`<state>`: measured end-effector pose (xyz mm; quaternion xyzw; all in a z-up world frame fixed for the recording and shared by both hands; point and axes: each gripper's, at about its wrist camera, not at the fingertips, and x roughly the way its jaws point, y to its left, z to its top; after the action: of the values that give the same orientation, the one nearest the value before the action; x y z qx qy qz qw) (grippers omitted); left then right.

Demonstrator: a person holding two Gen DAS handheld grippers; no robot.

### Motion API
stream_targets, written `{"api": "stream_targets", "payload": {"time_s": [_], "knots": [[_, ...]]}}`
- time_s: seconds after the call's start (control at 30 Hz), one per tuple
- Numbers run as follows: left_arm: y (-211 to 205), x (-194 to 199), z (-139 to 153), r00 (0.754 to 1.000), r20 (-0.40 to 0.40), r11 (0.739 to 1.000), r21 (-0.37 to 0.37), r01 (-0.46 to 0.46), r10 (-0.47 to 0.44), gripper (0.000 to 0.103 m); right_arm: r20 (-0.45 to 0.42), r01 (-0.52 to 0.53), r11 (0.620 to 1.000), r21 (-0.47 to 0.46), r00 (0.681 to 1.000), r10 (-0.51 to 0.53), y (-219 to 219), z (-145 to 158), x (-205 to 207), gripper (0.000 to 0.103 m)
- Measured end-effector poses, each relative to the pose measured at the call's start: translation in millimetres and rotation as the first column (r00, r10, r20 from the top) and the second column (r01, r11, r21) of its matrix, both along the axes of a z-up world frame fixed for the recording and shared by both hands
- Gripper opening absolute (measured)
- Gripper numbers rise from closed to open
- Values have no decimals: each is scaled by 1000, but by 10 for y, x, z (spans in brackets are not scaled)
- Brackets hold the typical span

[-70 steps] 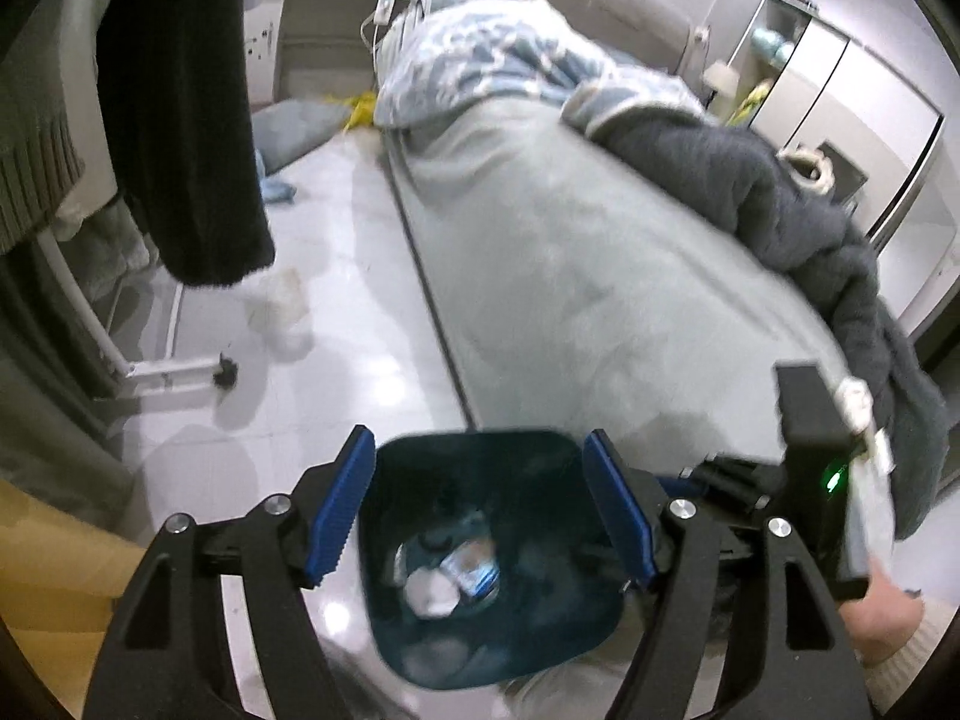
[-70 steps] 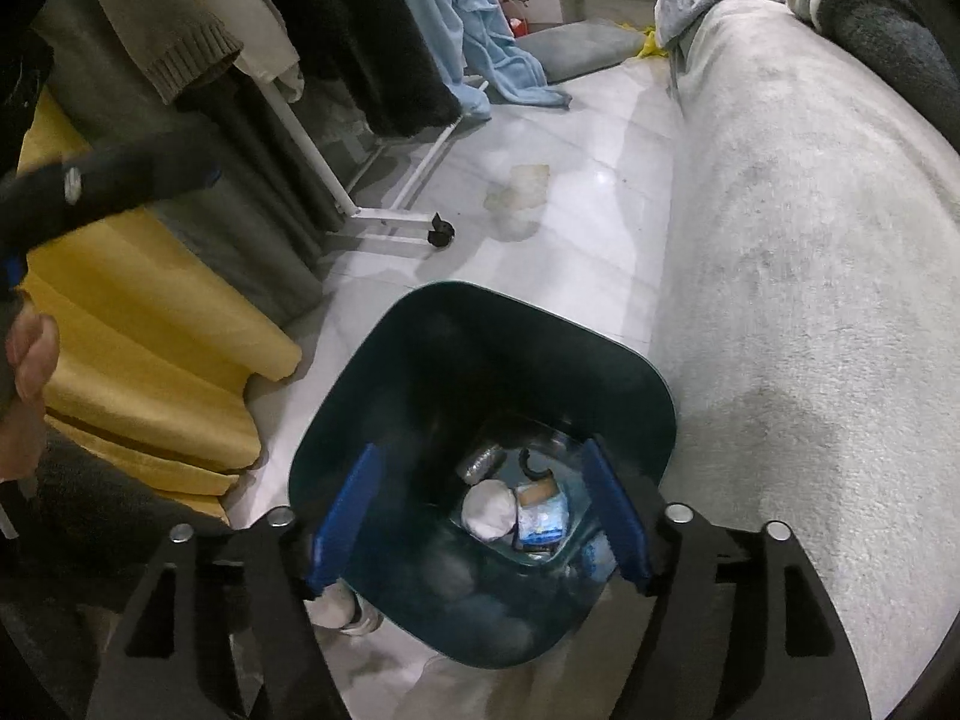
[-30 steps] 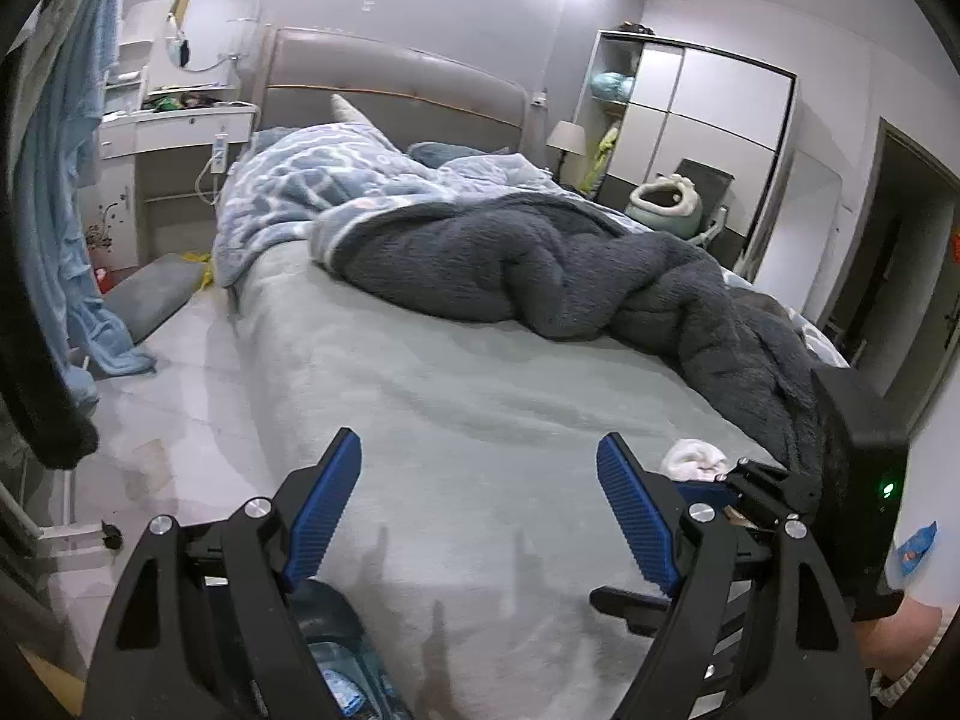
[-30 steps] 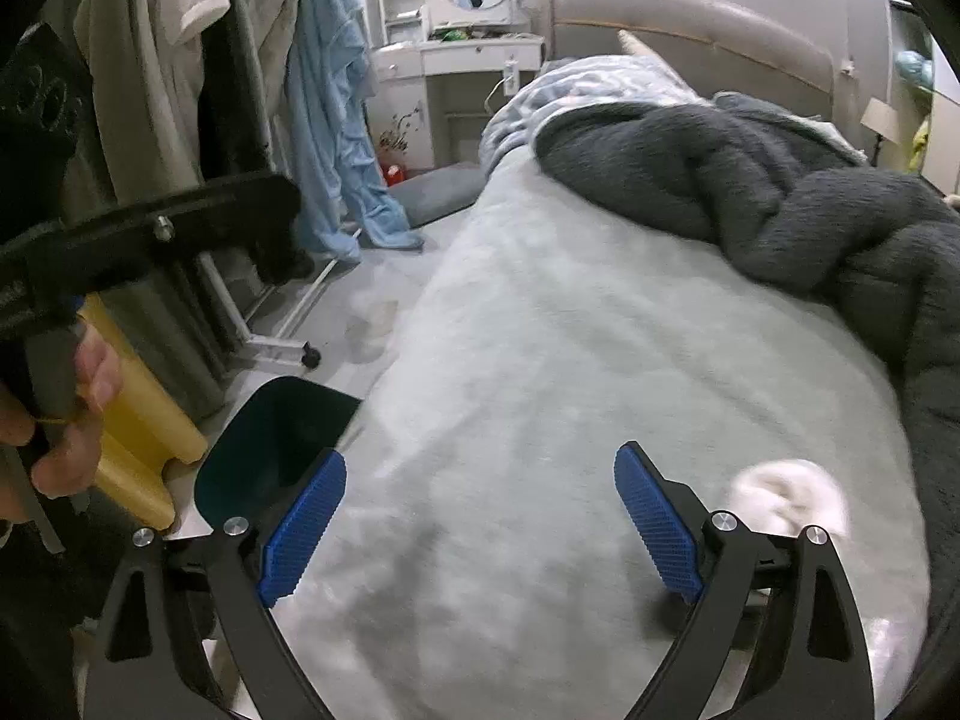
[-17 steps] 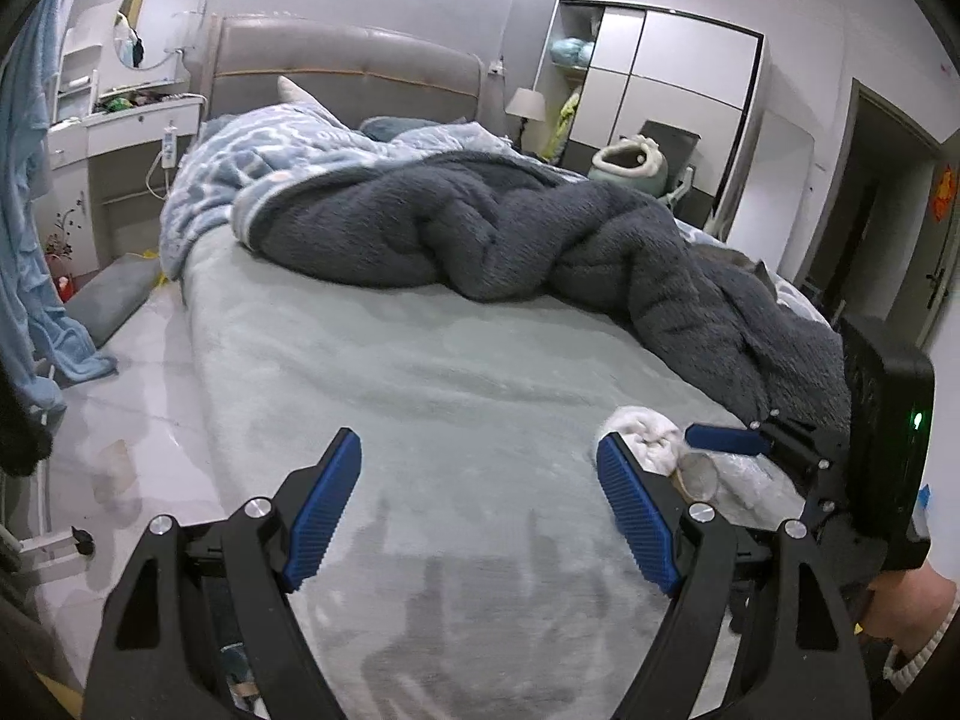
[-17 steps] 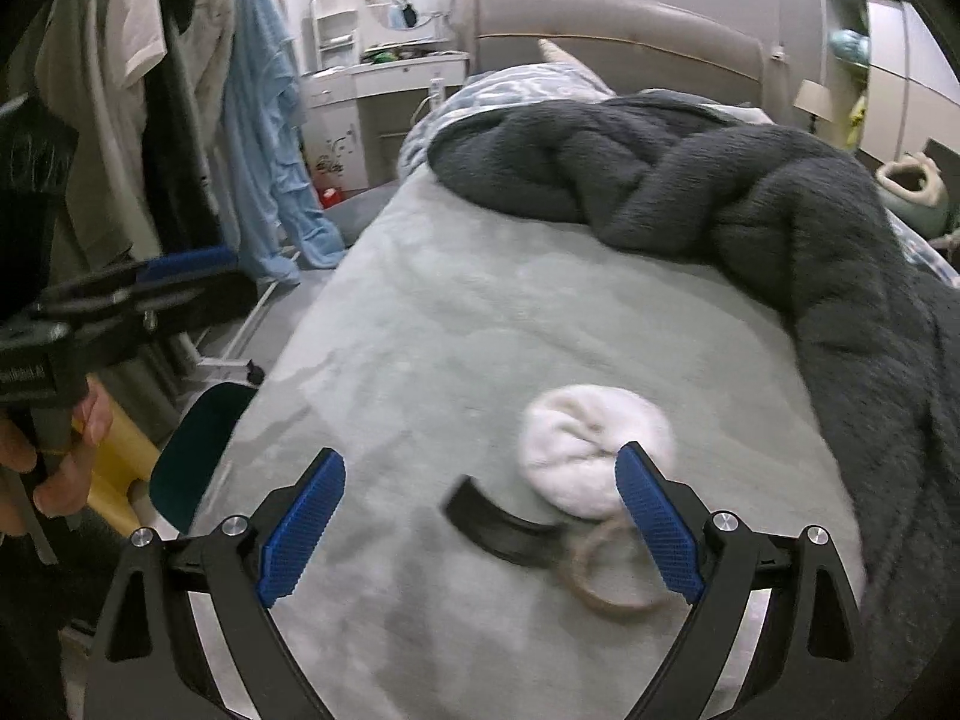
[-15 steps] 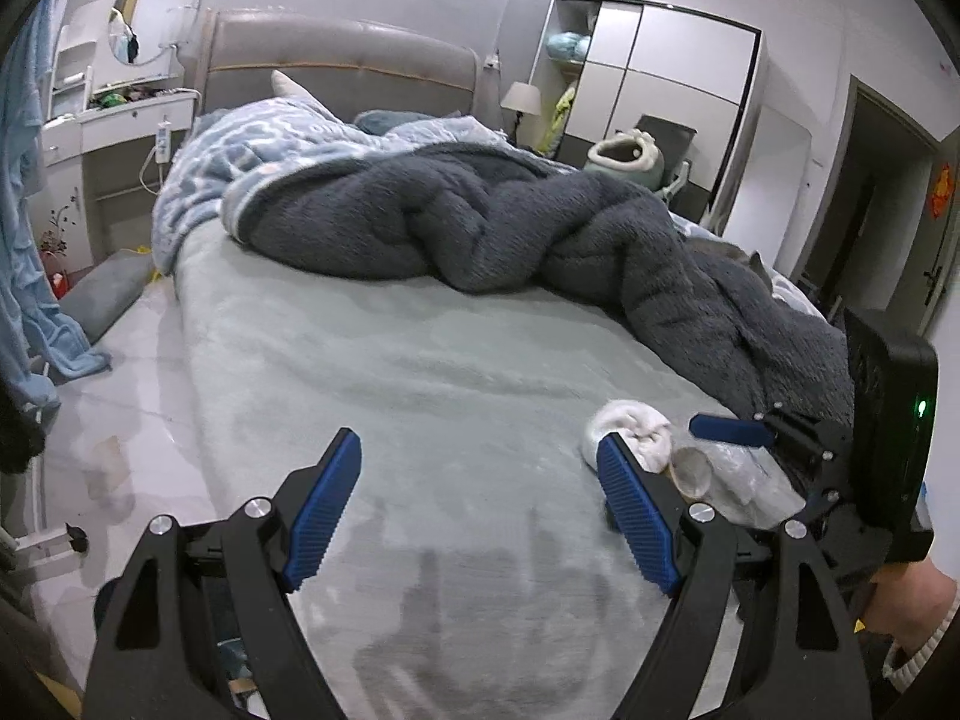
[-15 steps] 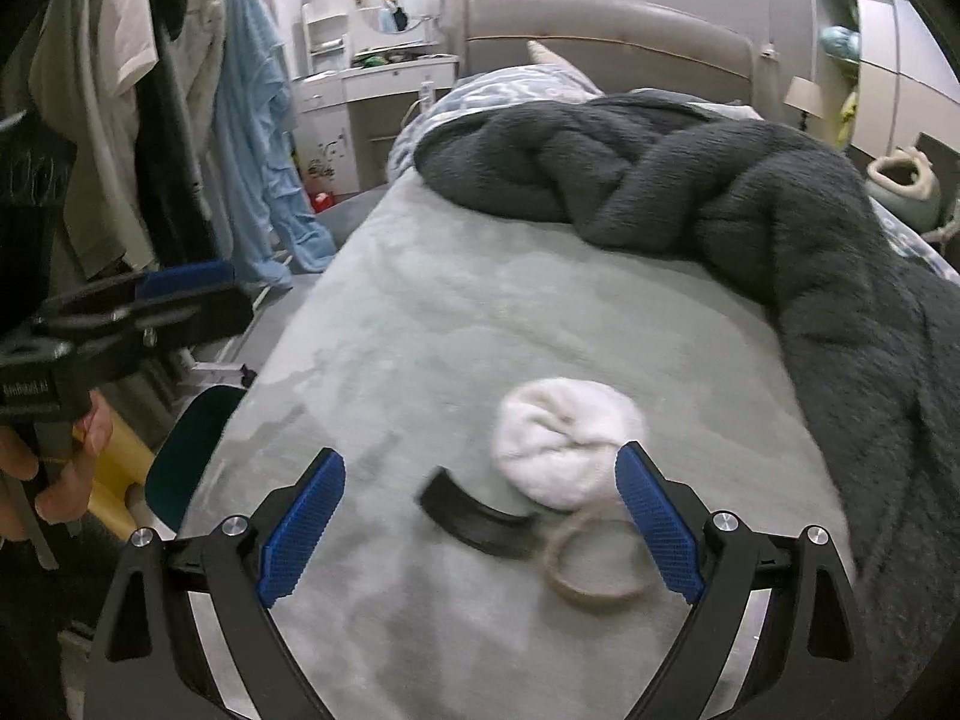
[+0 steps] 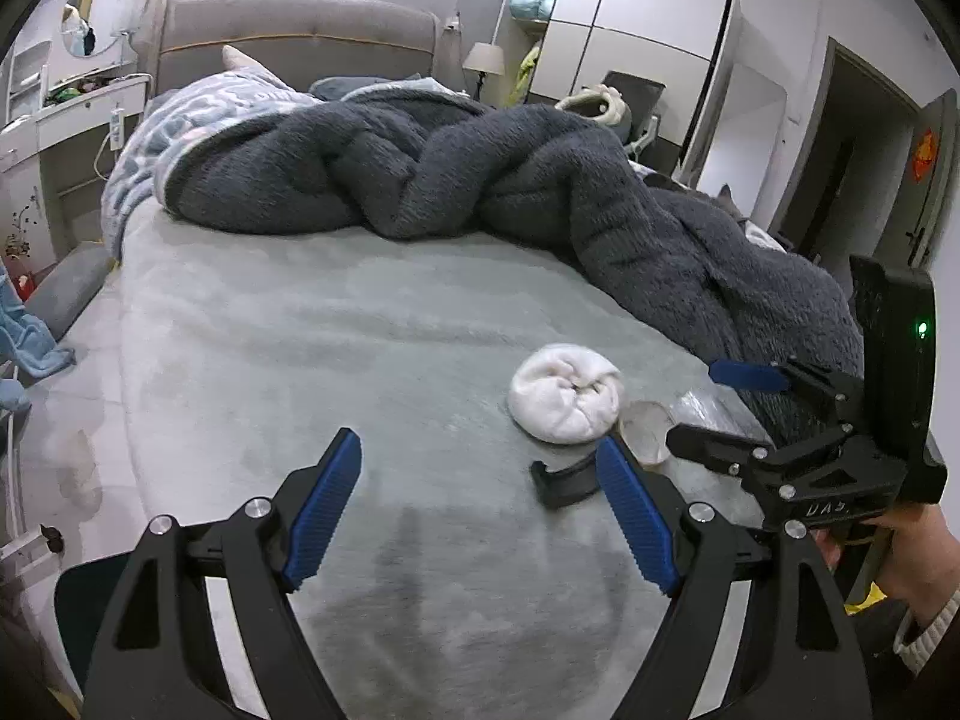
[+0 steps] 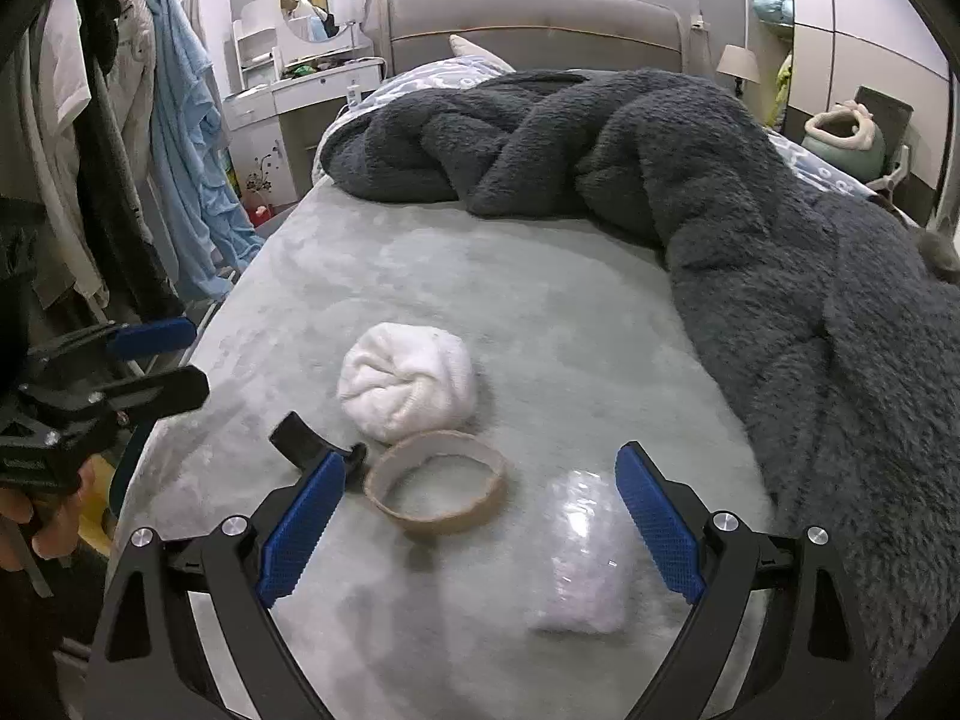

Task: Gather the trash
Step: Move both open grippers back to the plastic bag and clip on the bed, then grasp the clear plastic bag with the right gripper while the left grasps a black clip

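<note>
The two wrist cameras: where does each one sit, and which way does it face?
Left wrist: sits on the left gripper, faces along the bed toward the headboard; its open blue fingers show, also the right gripper and hand.
Right wrist: sits on the right gripper, faces the same way; left gripper at left edge.
Shared: white ball, ring, black piece, blanket.

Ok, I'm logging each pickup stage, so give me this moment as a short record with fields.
surface: grey bed cover
items: white balled cloth, cardboard tape ring, clear plastic packet, curved black piece
layout: ring touches the cloth's near edge; packet lies apart, to the ring's right
left gripper: open, empty
right gripper: open, empty, over ring and packet
bedding: dark fleece blanket behind
</note>
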<state>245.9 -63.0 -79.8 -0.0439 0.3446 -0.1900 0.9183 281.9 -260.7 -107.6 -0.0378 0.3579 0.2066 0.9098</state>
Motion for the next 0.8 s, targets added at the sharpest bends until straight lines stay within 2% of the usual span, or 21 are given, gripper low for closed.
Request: {"api": "stream_targets", "payload": {"time_s": [0.07,0.33,0.47,0.6,0.8], "knots": [[-51,18,-27,1000,-6,1000,4,8,-8,81,-3,8,1000,0,1000,-8,-45,-8,0,93],[-252,89,-171,997,-64,999,-3,45,-45,65,-45,36,999,-10,998,-36,-227,-161,36,93],[-317,117,-232,995,-87,999,-7,54,-54,57,-56,18,998,-54,998,-21,-173,-243,14,89],[-379,172,-321,990,-131,998,-14,59,-60,46,-70,36,997,-70,997,-41,-248,-290,29,70],[-406,241,-424,982,-177,998,-29,56,-60,29,-106,34,998,-47,994,-39,-290,-319,31,51]]}}
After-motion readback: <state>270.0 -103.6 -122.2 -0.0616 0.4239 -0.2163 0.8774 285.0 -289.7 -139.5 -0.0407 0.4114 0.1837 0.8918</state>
